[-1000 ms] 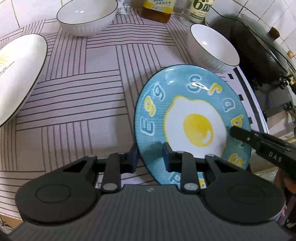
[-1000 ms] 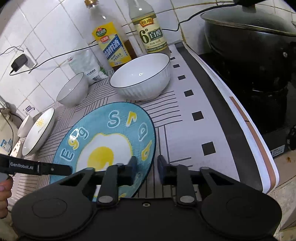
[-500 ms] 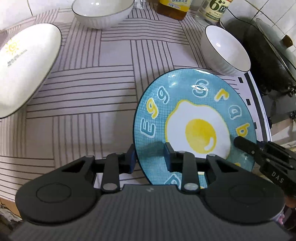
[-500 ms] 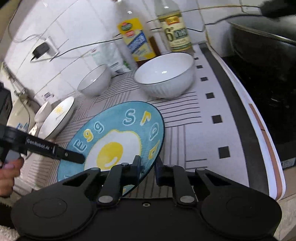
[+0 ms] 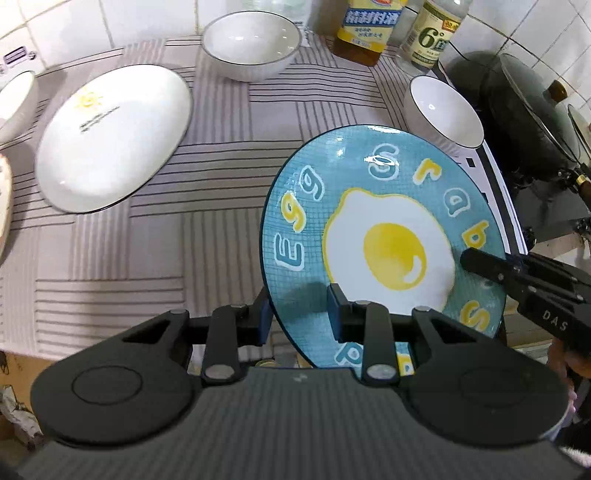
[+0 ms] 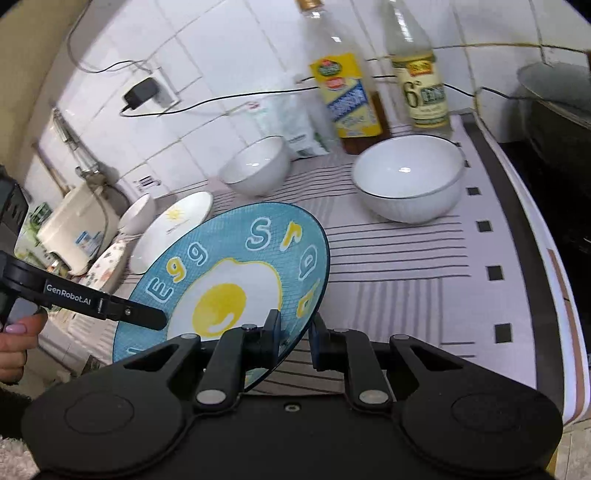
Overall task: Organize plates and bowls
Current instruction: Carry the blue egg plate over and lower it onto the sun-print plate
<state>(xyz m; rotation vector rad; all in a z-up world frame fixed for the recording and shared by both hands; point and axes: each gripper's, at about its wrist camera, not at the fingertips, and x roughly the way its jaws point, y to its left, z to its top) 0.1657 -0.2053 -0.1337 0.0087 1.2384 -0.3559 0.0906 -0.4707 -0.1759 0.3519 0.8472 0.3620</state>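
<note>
Since a second ago the blue plate [image 5: 384, 206] has come up off the mat [image 5: 147, 236] and now hangs tilted above the counter's near edge, with more of the counter showing behind it. The left gripper [image 5: 299, 314] has its fingers either side of the plate's near-left rim; a gap shows between plate and pads, so how firmly it bites is hard to tell, but it seems to be clamped on the rim. The right gripper [image 6: 293, 334] pinches the plate [image 6: 236, 280] at its right rim, one finger above and one below. In the left view the right gripper [image 5: 480, 264] reaches in over the plate's far side; in the right view the left gripper [image 6: 144, 314] lies across its left edge.

On the mat, a white oval plate [image 5: 114, 136] lies to the left, well apart from the blue one. One bowl [image 5: 251, 44] stands at the back near two bottles [image 5: 369, 29], another bowl [image 5: 443, 110] sits just behind the blue plate's far rim. A dark wok [image 5: 524, 110] stands to the right.
</note>
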